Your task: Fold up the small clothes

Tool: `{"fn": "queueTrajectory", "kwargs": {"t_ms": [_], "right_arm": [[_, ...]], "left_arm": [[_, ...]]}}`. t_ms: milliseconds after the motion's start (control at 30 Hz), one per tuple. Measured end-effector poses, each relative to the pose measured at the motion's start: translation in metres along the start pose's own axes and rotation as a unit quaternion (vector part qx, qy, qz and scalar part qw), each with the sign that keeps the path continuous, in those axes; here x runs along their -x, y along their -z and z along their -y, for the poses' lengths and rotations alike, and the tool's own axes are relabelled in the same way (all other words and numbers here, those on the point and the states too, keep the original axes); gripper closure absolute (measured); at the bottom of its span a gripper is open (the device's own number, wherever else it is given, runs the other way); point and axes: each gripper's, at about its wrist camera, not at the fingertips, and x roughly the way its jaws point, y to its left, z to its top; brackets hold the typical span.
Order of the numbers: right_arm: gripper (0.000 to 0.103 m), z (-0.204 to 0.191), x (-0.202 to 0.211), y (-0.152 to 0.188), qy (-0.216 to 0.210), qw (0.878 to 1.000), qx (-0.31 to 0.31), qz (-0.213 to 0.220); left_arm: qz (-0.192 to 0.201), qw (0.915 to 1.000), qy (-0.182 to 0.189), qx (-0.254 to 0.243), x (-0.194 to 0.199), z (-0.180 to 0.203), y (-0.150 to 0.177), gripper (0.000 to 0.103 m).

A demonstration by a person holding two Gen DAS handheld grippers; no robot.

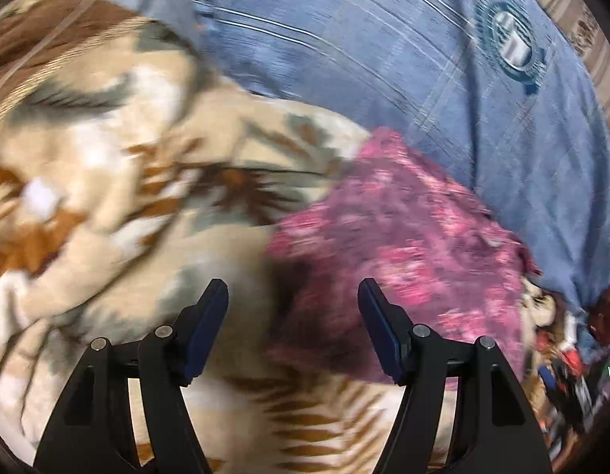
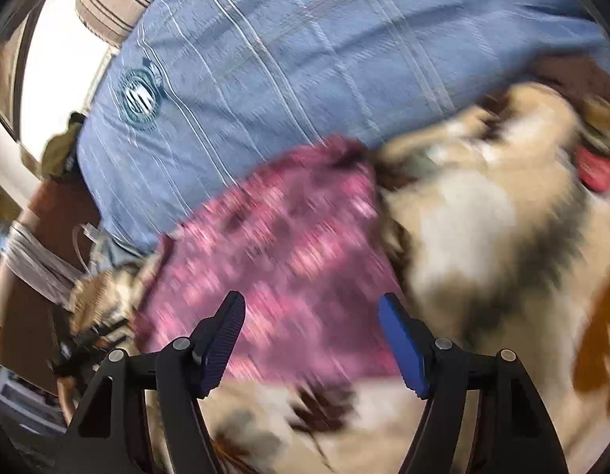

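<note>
On top of a cream fleece blanket with brown and grey leaf print, beside a blue striped pillow with a round teal emblem, lies the small pink-and-maroon patterned garment, flattened into a rough rectangle. Both views heavily smeared, so no seams or hems to be made out. Seen from the left gripper, jaws spread wide and holding nothing, with the garment ahead and off to the right, only its near left edge under the gap. Seen from the right gripper, jaws likewise parted and empty, with the garment straight ahead and partly between the 2 fingers, not pinched. Long axis apparently running diagonally, from the near blanket side up toward the pillow edge. Right hand judged nearer and better centred on the cloth; left hand needing a shift to its right before any pinch. No telling whether either fingertip touches the fabric.
</note>
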Motion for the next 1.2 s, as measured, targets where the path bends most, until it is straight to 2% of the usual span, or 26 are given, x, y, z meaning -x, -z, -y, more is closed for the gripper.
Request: {"fn": "queueTrajectory", "kwargs": {"t_ms": [33,133,200,233,333,367,433,467,500,533,600,667,733,767,800,867,933,1067,1133,1200], "right_arm": [[0.030,0.008,0.003,0.013,0.007,1.000,-0.003,0.003],[0.031,0.034,-0.007,0.021,0.021,1.000,-0.015,-0.016],[0.032,0.044,-0.011,0.023,0.015,1.000,-0.010,-0.013],[0.034,0.044,-0.015,0.023,0.007,1.000,-0.007,-0.014],[0.043,0.045,-0.013,0.023,0.036,0.999,0.000,0.005],[0.043,0.047,-0.012,0.022,0.028,1.000,-0.006,0.008],[0.045,0.049,-0.020,0.022,0.011,1.000,-0.005,-0.005],[0.048,0.048,-0.025,0.023,0.011,1.000,-0.001,-0.011],[0.050,0.046,-0.029,0.024,0.009,1.000,0.008,-0.020],[0.053,0.041,-0.033,0.026,0.018,0.999,0.023,-0.022],[0.063,0.032,-0.037,0.026,0.040,0.998,0.041,-0.024],[0.094,0.031,-0.042,0.026,0.071,0.996,0.050,-0.027],[0.096,0.036,-0.039,0.024,0.062,0.997,0.033,-0.032],[0.097,0.037,-0.033,0.021,0.059,0.997,0.027,-0.033],[0.098,0.037,-0.023,0.019,0.052,0.998,0.021,-0.030],[0.099,0.032,0.011,0.018,0.034,0.999,0.018,-0.017],[0.100,0.019,0.042,0.022,0.044,0.998,0.037,-0.016],[0.100,-0.009,0.109,0.062,0.069,0.994,0.085,-0.028],[0.100,-0.011,0.133,0.089,0.078,0.992,0.093,-0.040],[0.100,0.000,0.143,0.126,0.080,0.991,0.083,-0.061]], "left_arm": [[-0.003,1.0000,-0.004,0.006,-0.001,-0.006,0.008,0.035],[-0.033,0.9992,0.021,0.001,-0.017,-0.010,0.026,0.036],[-0.030,0.9985,0.047,0.006,-0.026,-0.008,0.033,0.039],[-0.025,0.9986,0.046,0.007,-0.030,-0.006,0.032,0.039],[-0.011,0.9991,0.041,0.003,-0.037,0.000,0.028,0.039],[-0.009,0.9991,0.040,0.002,-0.039,0.001,0.029,0.039],[-0.009,0.9992,0.039,0.003,-0.041,0.000,0.029,0.052],[-0.007,0.9993,0.036,0.003,-0.040,-0.001,0.029,0.065],[-0.003,0.9993,0.037,0.007,-0.038,-0.003,0.028,0.074],[0.001,0.9989,0.045,0.014,-0.037,-0.006,0.027,0.075],[-0.003,0.9986,0.047,0.022,-0.039,-0.008,0.026,0.074],[-0.004,0.9991,0.038,0.021,-0.045,-0.007,0.025,0.075],[-0.002,0.9998,0.010,-0.018,-0.042,0.001,0.026,0.097],[-0.004,0.9991,0.012,-0.040,-0.035,0.005,0.024,0.101],[0.004,0.9987,0.029,-0.043,-0.020,0.004,0.022,0.102],[0.013,0.9975,0.063,-0.028,0.014,-0.005,0.017,0.102],[0.000,0.9951,0.097,-0.021,0.045,-0.012,0.021,0.102],[-0.005,0.9922,0.104,-0.068,0.102,-0.021,0.056,0.102],[-0.025,0.9915,0.100,-0.079,0.113,-0.031,0.082,0.102],[-0.046,0.9919,0.087,-0.080,0.107,-0.041,0.106,0.101]]}}
